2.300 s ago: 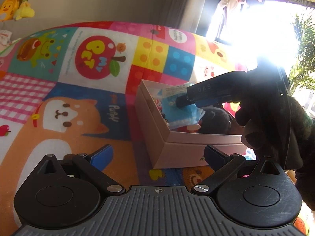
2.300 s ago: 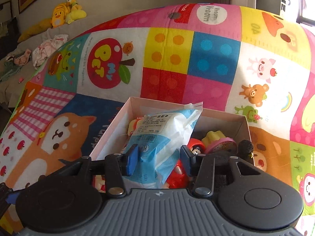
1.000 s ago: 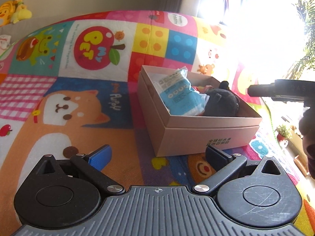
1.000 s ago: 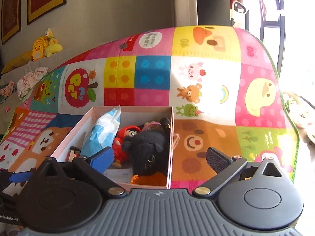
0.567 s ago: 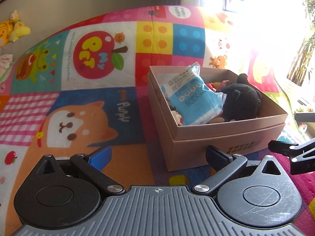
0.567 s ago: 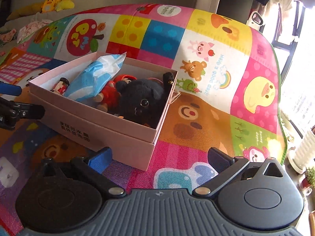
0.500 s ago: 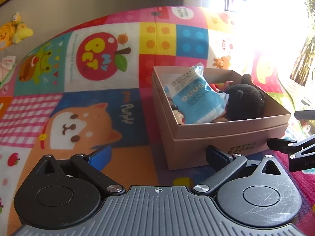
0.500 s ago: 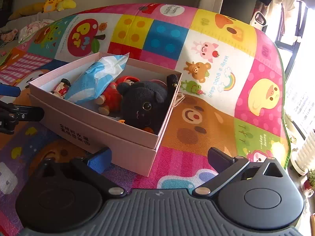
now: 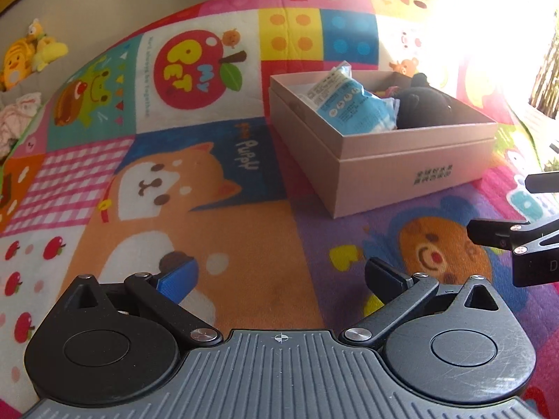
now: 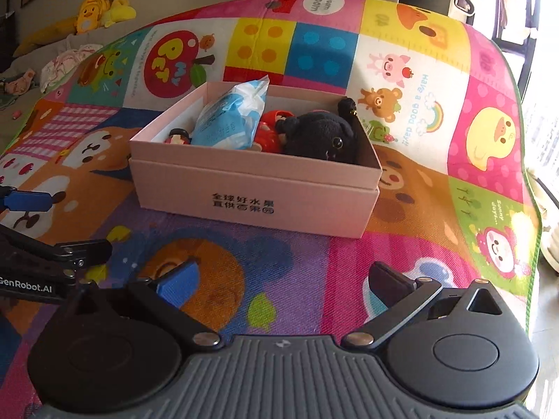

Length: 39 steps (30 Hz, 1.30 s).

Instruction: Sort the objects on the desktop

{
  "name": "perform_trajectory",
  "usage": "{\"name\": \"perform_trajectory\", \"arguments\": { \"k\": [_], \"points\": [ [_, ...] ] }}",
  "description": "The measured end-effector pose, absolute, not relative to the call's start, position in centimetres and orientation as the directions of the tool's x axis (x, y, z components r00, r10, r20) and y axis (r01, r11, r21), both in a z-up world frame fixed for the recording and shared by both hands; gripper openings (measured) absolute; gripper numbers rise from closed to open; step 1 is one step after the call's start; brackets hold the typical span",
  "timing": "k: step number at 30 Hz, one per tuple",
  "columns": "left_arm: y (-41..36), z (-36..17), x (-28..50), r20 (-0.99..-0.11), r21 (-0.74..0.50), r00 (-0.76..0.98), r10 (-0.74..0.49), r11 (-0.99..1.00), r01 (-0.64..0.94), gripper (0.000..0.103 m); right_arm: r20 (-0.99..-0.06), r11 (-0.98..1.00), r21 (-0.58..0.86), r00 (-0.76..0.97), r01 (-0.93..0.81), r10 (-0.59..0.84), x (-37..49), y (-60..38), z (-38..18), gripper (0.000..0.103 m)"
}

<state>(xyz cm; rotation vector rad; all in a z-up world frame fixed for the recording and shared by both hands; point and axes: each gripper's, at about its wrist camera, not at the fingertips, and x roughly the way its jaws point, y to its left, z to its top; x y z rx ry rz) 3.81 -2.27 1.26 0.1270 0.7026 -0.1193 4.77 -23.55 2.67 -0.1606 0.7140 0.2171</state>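
Observation:
A pink cardboard box point(image 10: 258, 206) stands on the colourful play mat point(image 10: 401, 251). It holds a blue-and-white packet point(image 10: 230, 118), a black plush cat point(image 10: 318, 136), a red figure point(image 10: 269, 132) and a small doll point(image 10: 178, 137). The box point(image 9: 401, 174) with the packet point(image 9: 353, 108) and the cat point(image 9: 422, 108) also shows in the left wrist view. My left gripper point(image 9: 279, 276) is open and empty, low over the mat, left of the box. My right gripper point(image 10: 283, 279) is open and empty in front of the box.
The mat's right edge point(image 10: 527, 230) drops to the floor by the bright window. Plush toys point(image 10: 101, 7) and clothes point(image 10: 66, 63) lie on the grey sofa behind. The left gripper's fingers point(image 10: 56, 244) show at the left of the right wrist view.
My right gripper let go of the blue packet in the box, opened and pulled back to the front of the box. My left gripper drew back a little.

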Motion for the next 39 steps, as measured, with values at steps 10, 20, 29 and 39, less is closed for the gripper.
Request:
{"name": "perform_trajectory", "arguments": {
  "k": [10, 20, 29, 39],
  "points": [
    [-2.7, 0.5, 3.4, -0.643, 0.007, 0.764, -0.060, 0.996, 0.084, 0.103, -0.689, 0.993, 0.008, 0.719, -0.120, 0.092, 4.2, -23.9, 1.0, 0.103],
    [-2.8, 0.3, 3.4, -0.640, 0.011, 0.766, -0.056, 0.997, 0.082, 0.103, -0.642, 0.997, 0.009, 0.764, -0.079, 0.066, 3.9, -23.8, 0.5, 0.103],
    [-2.7, 0.3, 3.4, -0.640, 0.013, 0.767, -0.054, 0.997, 0.082, 0.103, -0.642, 0.997, 0.006, 0.764, -0.079, 0.064, 3.9, -23.7, 0.5, 0.103],
    [-2.7, 0.4, 3.4, -0.640, 0.012, 0.767, -0.055, 0.997, 0.082, 0.103, -0.641, 0.997, 0.006, 0.764, -0.079, 0.064, 3.9, -23.7, 0.5, 0.103]
  ]
}}
